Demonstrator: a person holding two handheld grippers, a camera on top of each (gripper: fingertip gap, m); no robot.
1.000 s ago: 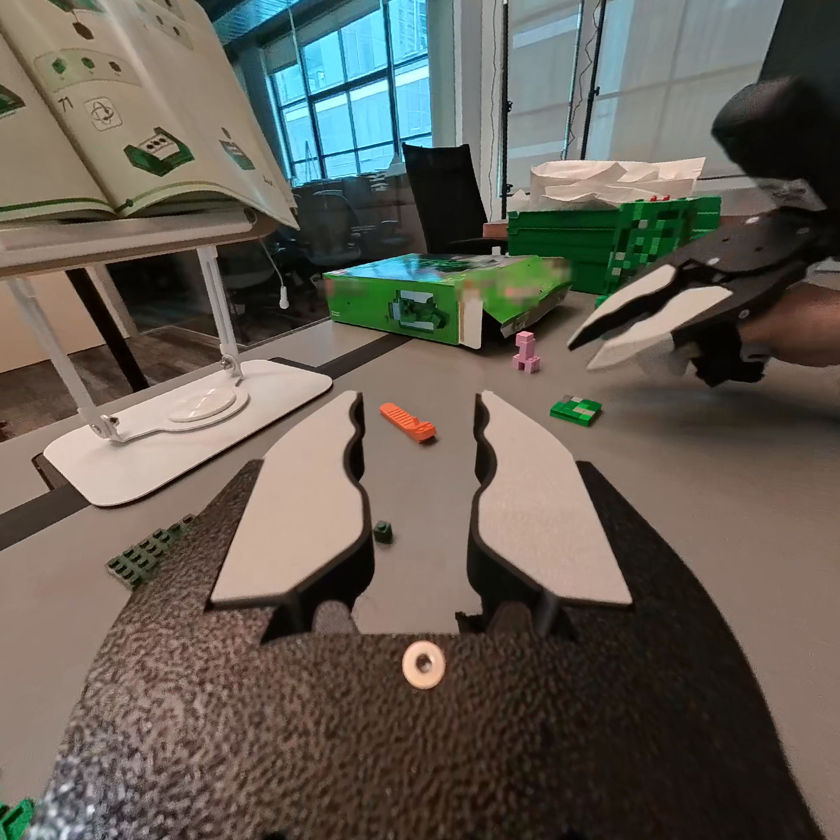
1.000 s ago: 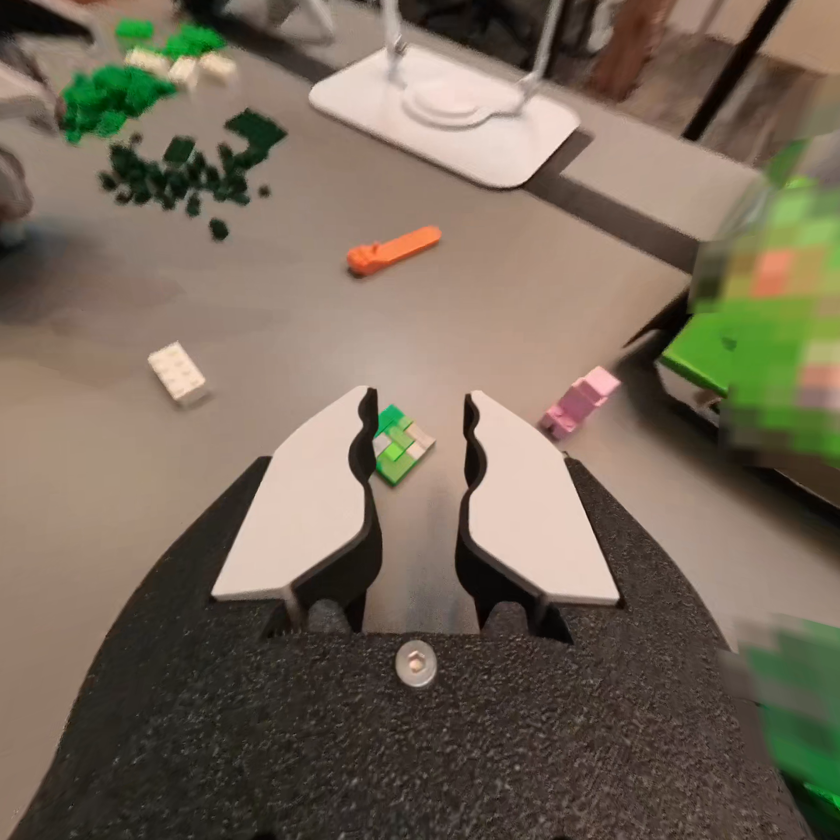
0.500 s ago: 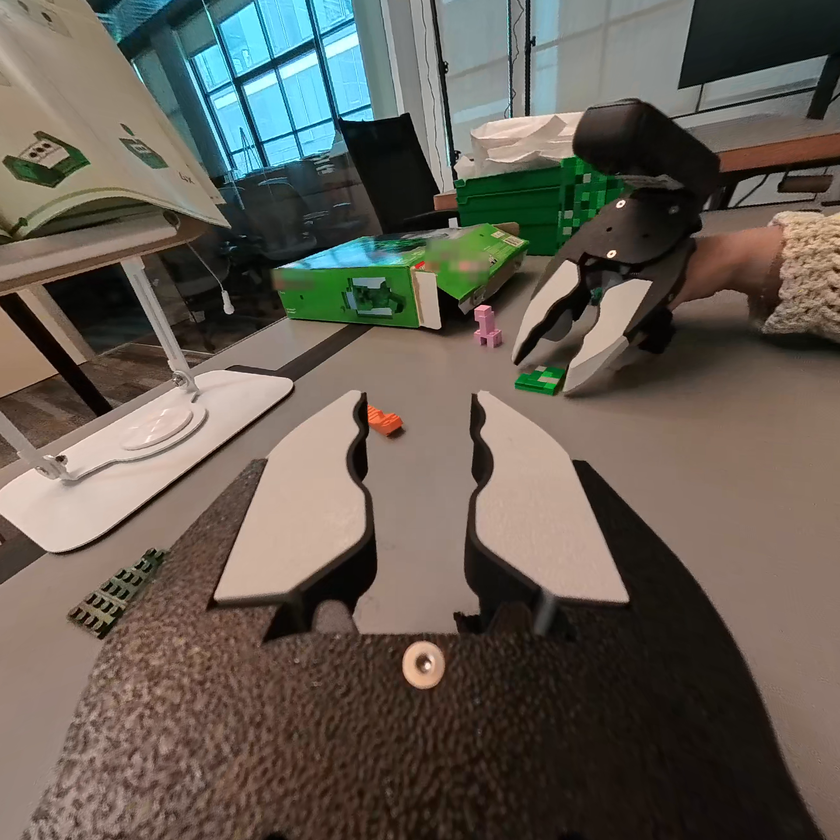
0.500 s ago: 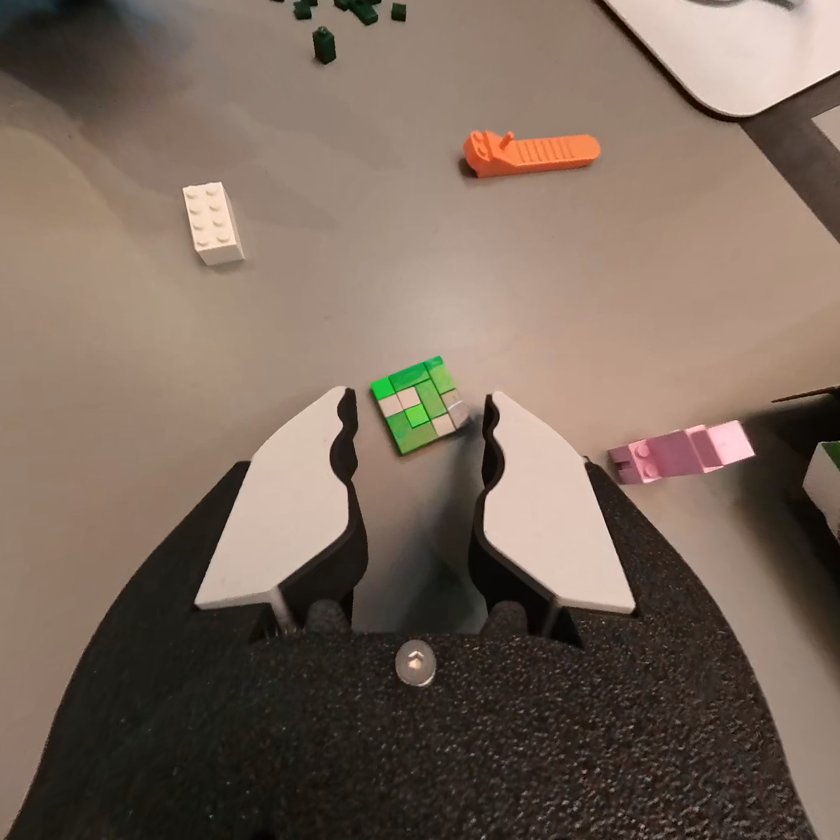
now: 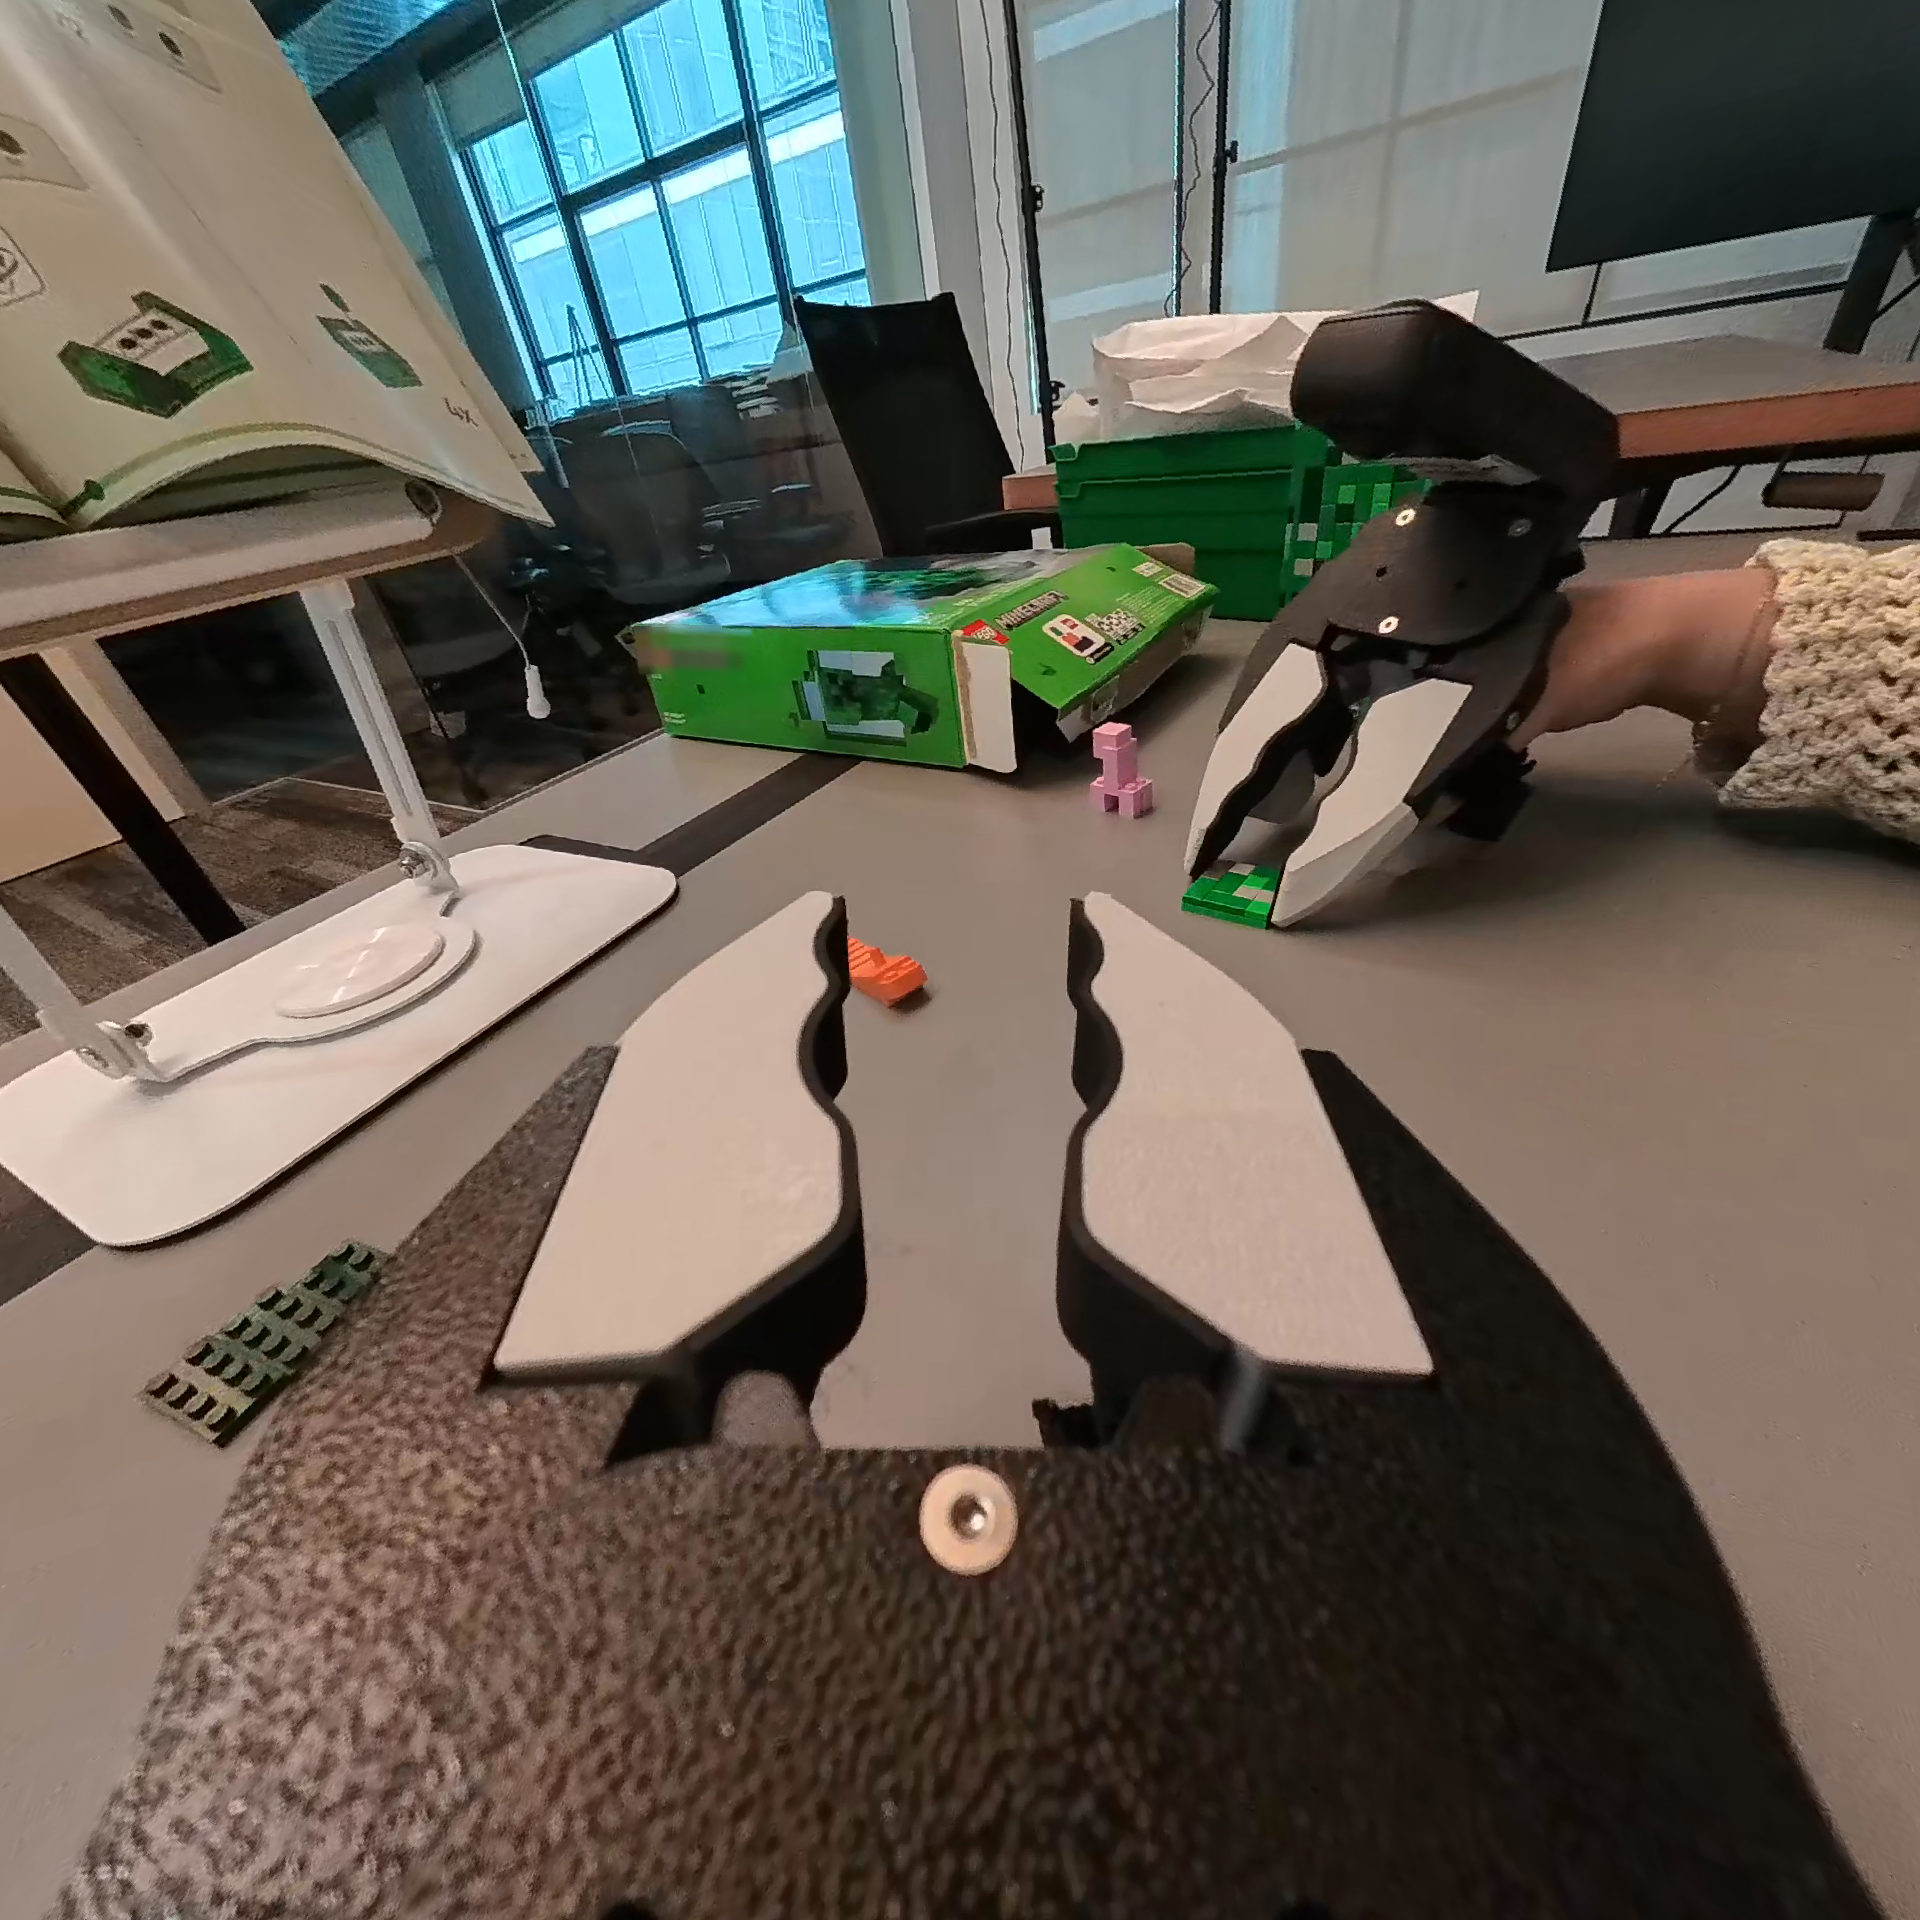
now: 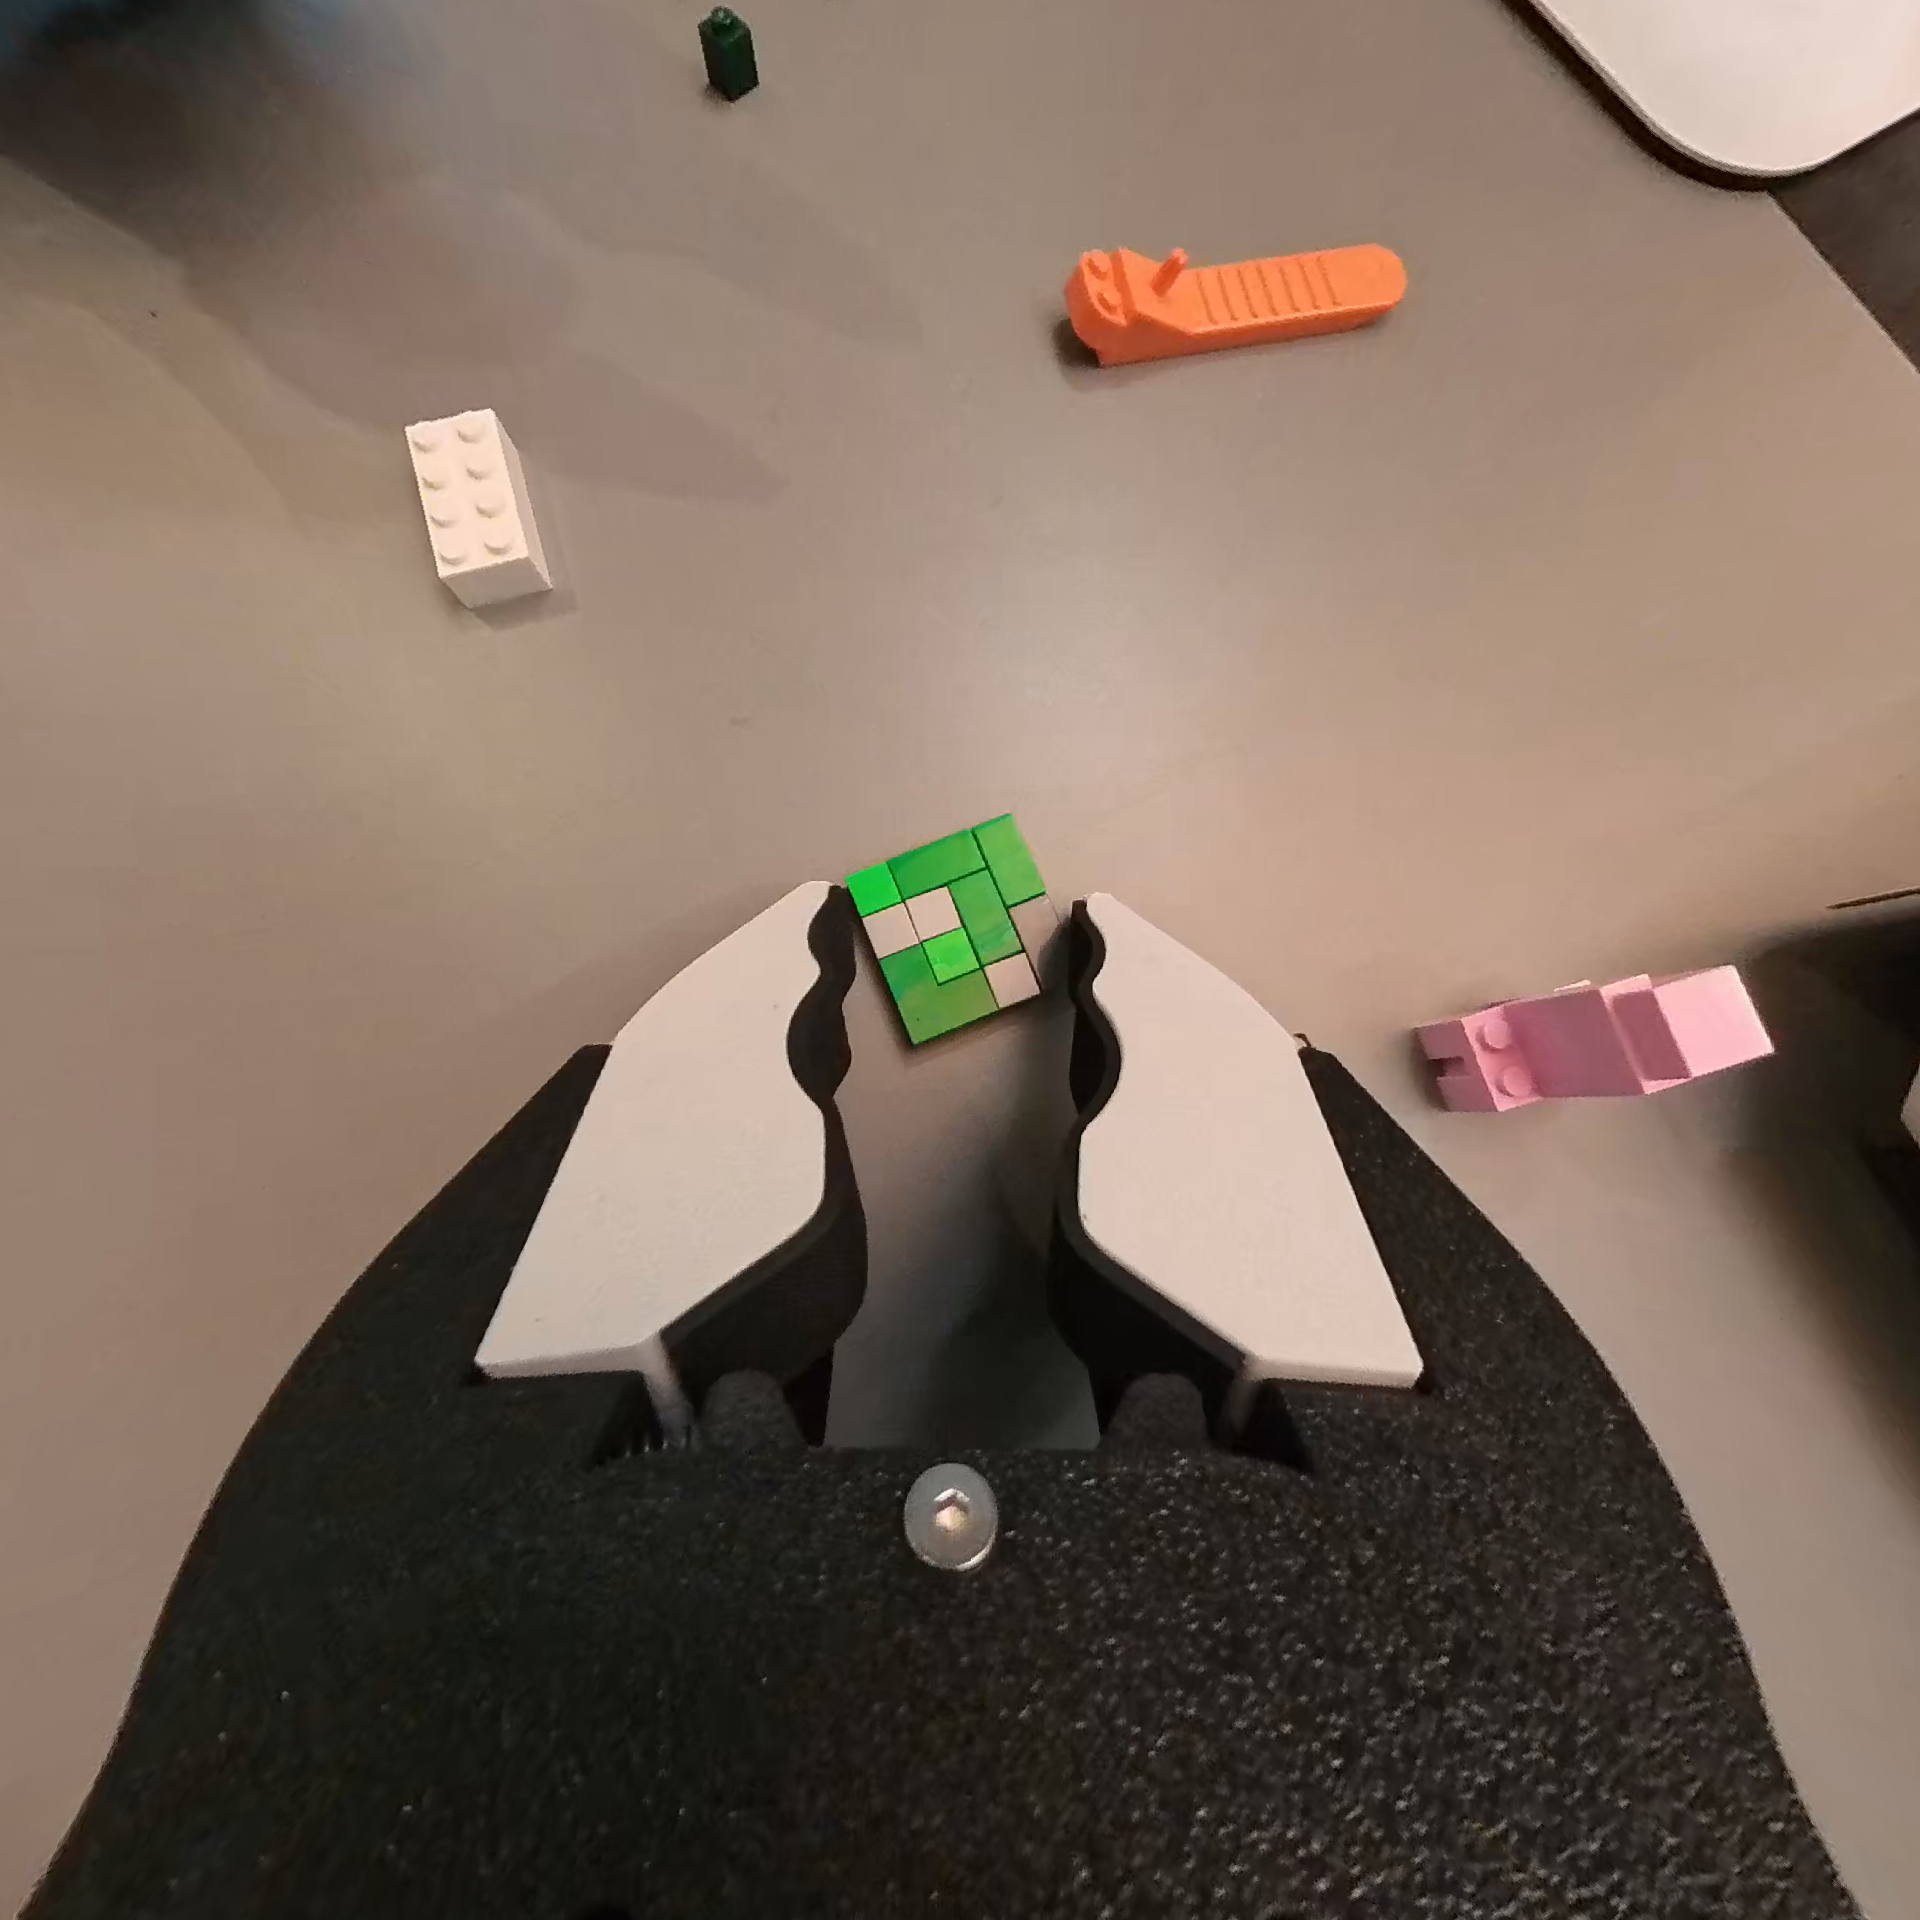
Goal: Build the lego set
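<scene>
A small square plate tiled in green and grey [image 6: 951,928] lies flat on the grey table. My right gripper [image 6: 954,902] is open, tips down at the table, one finger on each side of the plate; whether the tips touch it I cannot tell. The same plate [image 5: 1233,894] and right gripper [image 5: 1247,896] show in the left wrist view. My left gripper [image 5: 956,909] is open and empty, low over the table, apart from any brick.
An orange brick separator [image 6: 1231,303], a white brick [image 6: 476,506], a dark green stud piece [image 6: 728,67] and a pink pig figure [image 6: 1590,1036] lie around. A green box [image 5: 904,665], a book stand base [image 5: 312,1023] and a dark green plate [image 5: 275,1340] stand left. Tip to tip, the grippers are about 20 cm apart.
My right gripper has come down over the green tiled plate and its fingers now straddle it. My left gripper has turned slightly right; the separator slid partly behind its left finger.
</scene>
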